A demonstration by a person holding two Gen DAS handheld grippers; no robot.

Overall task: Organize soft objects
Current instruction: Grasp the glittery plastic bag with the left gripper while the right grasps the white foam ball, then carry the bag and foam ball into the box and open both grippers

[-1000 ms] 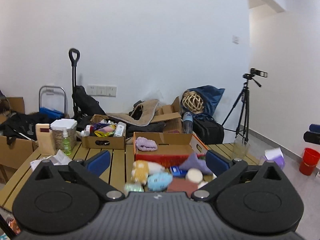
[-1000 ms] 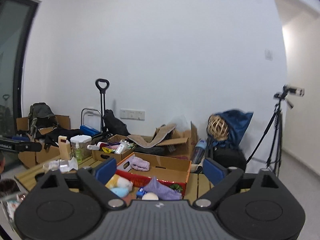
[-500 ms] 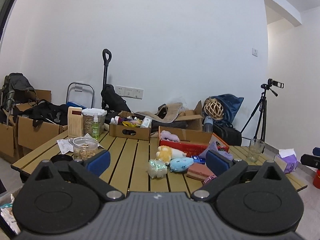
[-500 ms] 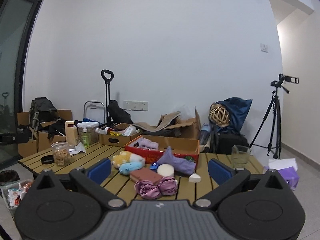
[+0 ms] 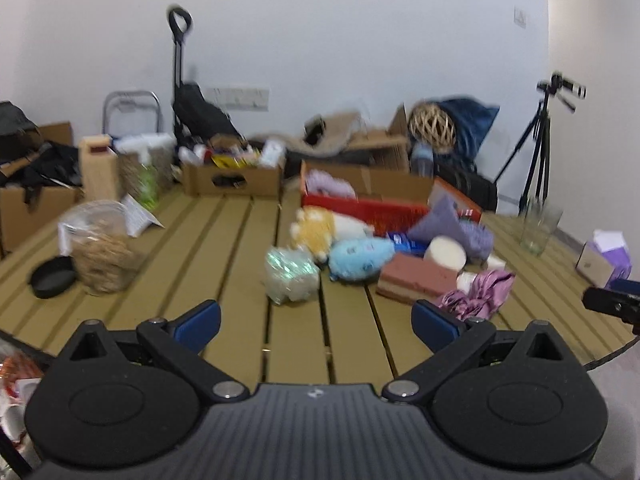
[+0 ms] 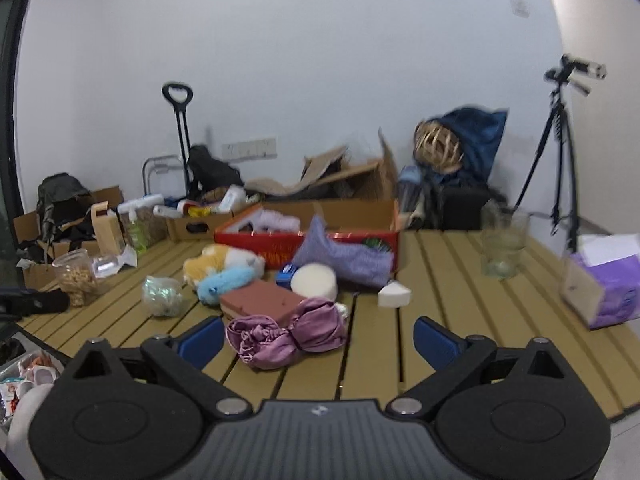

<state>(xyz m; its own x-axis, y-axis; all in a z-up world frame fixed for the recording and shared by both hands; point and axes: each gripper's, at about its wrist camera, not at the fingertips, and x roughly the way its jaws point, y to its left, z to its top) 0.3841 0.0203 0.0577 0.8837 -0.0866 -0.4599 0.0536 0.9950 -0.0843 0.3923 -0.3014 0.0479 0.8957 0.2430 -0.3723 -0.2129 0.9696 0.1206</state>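
Note:
Soft things lie in a heap on the wooden slat table: a yellow plush, a blue plush, a shiny pale plush, a purple cloth, a pink satin scrunchie, a round sponge and a brown block. A red cardboard box behind them holds a lilac cloth. My left gripper is open and empty, short of the shiny plush. My right gripper is open, with the scrunchie just ahead between its fingertips, not gripped.
A jar of snacks and a black lid stand at the left. A glass and a purple tissue box stand at the right. A brown box of bottles is at the back. A tripod stands beyond the table.
Both grippers have tilted down and come closer to the table and the heap. Both stay open and empty.

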